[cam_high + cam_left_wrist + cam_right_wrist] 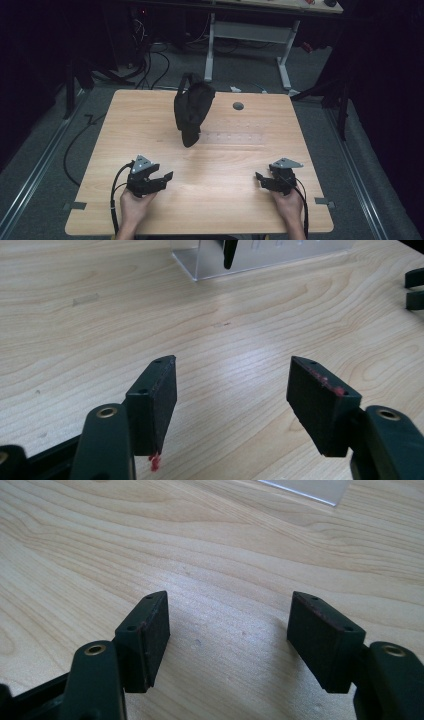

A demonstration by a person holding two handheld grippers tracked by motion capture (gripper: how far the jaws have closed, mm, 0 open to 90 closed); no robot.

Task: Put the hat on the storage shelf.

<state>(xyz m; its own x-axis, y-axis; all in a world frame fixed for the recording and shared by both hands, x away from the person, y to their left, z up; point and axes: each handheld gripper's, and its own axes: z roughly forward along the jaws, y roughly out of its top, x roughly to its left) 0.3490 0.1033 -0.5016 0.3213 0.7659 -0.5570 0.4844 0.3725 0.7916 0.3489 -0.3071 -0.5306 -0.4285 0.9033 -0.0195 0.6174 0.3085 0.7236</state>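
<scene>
Bright tabletop, dark surroundings, soft focus

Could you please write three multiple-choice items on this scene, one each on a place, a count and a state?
1. Where is the black bag on the table?
A. far half, near the middle
B. near left corner
C. between the two grippers

2. How many grippers rest at the near edge?
A. one
B. two
C. three

3. How do the jaws of the left gripper stand?
A. shut on the bag
B. shut on nothing
C. open, with nothing between them

Key: 1 A, the bag rises beyond both hands on a clear stand. 2 B, the left gripper and the right gripper, one in each hand. 3 C, bare wood shows between the pads.
</scene>
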